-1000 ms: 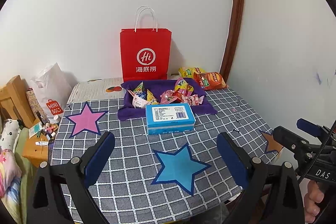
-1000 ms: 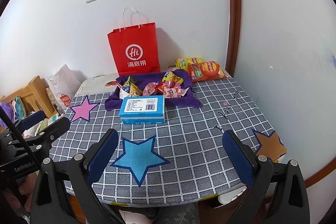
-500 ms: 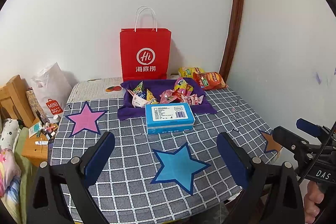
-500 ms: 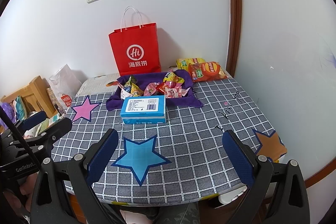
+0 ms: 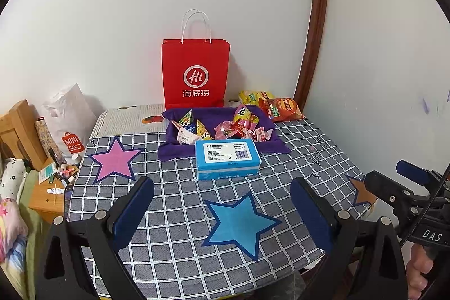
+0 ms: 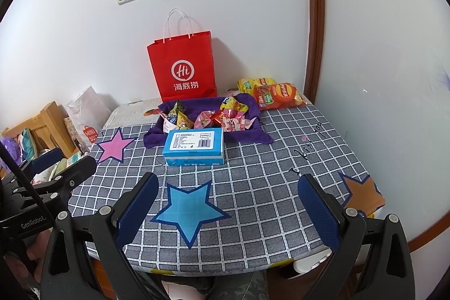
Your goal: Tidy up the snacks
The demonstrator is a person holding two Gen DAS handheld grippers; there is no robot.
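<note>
**Both hand-held grippers wide and empty over the near edge of the bench**

Your left hand-held gripper [image 5: 222, 211] sits nearest you with its blue pads far apart and nothing between them, above the near edge of the bench [image 5: 174, 252] with its grey checked cloth. Your right hand-held gripper [image 6: 227, 211] is spread just as wide and holds nothing either; it hangs over the same near edge.

Just ahead of both lies a blue star [image 5: 239, 224] printed flat on the cloth. A pink star [image 5: 115, 160] sits further back on your left, and an orange star [image 6: 361, 191] at the right edge.

Past the blue star, near the middle of the bench, a blue box [image 5: 227, 158] lies flat with its white barcode label facing up. Its far side looks to touch the front of the purple cloth [image 5: 180, 152], though from this angle you cannot be sure.

The small snack packets [image 5: 225, 127] are heaped on that purple cloth, a yellow and blue group on the left and a pink and red group on the right. Behind the cloth to the right, two chip bags [image 5: 277, 106] lie flat at the back corner, one yellow and one orange.

Furthest back, a red paper bag [image 5: 195, 75] stands upright against the wall, directly behind the purple cloth.
</note>
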